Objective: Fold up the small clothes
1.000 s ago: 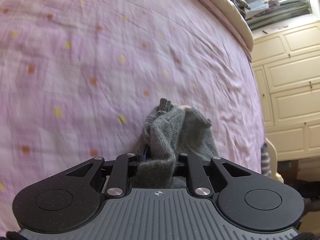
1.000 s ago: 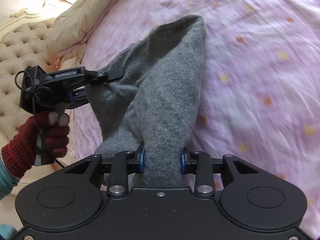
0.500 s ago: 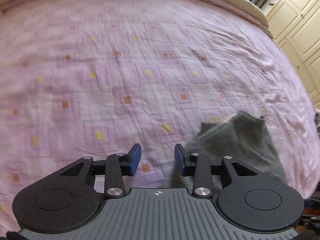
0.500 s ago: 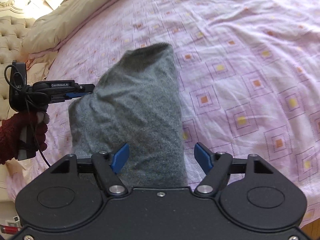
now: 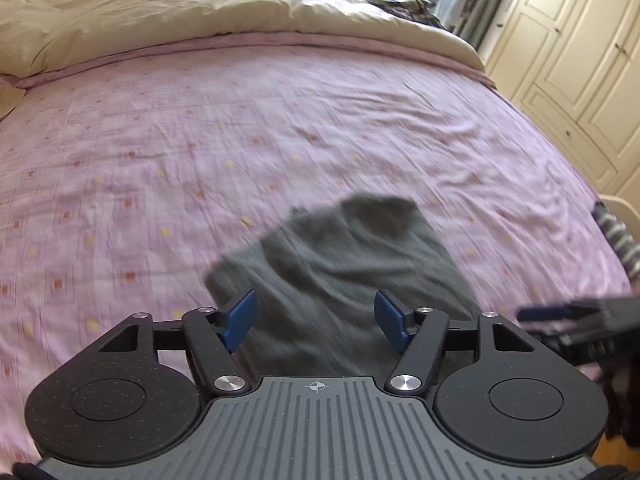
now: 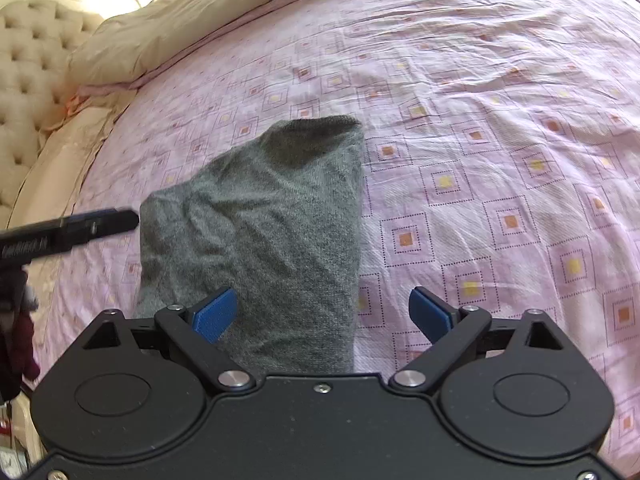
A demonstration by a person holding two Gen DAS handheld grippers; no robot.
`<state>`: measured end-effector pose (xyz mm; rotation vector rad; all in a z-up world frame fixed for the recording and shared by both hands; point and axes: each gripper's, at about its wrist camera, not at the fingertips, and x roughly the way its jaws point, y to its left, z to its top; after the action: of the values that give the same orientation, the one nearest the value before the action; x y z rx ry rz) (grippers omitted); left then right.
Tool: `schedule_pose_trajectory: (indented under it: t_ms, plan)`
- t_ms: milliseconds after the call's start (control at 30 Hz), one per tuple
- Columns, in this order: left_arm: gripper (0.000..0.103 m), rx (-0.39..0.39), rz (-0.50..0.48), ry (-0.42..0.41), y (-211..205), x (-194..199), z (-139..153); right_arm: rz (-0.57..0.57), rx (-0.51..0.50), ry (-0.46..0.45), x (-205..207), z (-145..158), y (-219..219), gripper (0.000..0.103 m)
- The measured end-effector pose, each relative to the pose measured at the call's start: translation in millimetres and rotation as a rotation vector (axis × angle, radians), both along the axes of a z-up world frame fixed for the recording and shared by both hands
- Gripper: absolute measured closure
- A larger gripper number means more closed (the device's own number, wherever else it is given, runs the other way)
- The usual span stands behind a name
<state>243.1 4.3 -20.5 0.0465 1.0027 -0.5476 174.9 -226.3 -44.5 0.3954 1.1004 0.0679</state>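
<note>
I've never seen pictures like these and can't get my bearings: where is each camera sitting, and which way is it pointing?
Left wrist view: mounted on the left claw, looking across the pink patterned bedspread toward the cream quilt; its own open blue-tipped fingers show.
Right wrist view: mounted on the right claw, facing the tufted cream headboard; its open fingers show.
Shared: both see the grey knitted garment lying on the bedspread, and each glimpses the other claw at its edge.
</note>
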Motion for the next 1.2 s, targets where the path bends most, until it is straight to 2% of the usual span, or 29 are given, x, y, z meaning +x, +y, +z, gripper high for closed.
schedule_pose_trajectory:
  t_ms: [167,267,433,567,833,1000,1200]
  plan:
    - [0.038,0.026,-0.058,0.038,-21.7,-36.1,-21.0,0.049,0.002,-0.009,-5.3,1.1,-10.1,0.003]
    - [0.037,0.069,-0.078,0.026,-27.6,-45.6,-36.1,0.061,-0.007,-0.012,-8.2,3.0,-16.5,0.003]
    - [0.037,0.152,0.027,0.068,-10.2,-37.7,-56.7,0.104,-0.051,-0.025,-5.2,8.4,-19.1,0.000]
    - [0.031,0.136,0.099,0.127,6.8,-26.7,-66.8,0.152,-0.072,-0.042,11.9,9.8,-11.8,0.000]
    - [0.022,0.121,0.140,0.150,13.4,-27.2,-73.0,0.236,-0.110,-0.016,70.7,-16.1,18.1,0.000]
    - [0.015,0.113,0.163,0.166,20.0,-24.9,-74.7,0.189,-0.177,0.053,107.7,-39.1,10.6,0.000]
    - [0.013,0.114,0.159,0.173,23.9,-21.1,-74.9,0.022,-0.192,0.124,146.8,-51.9,-31.8,0.000]
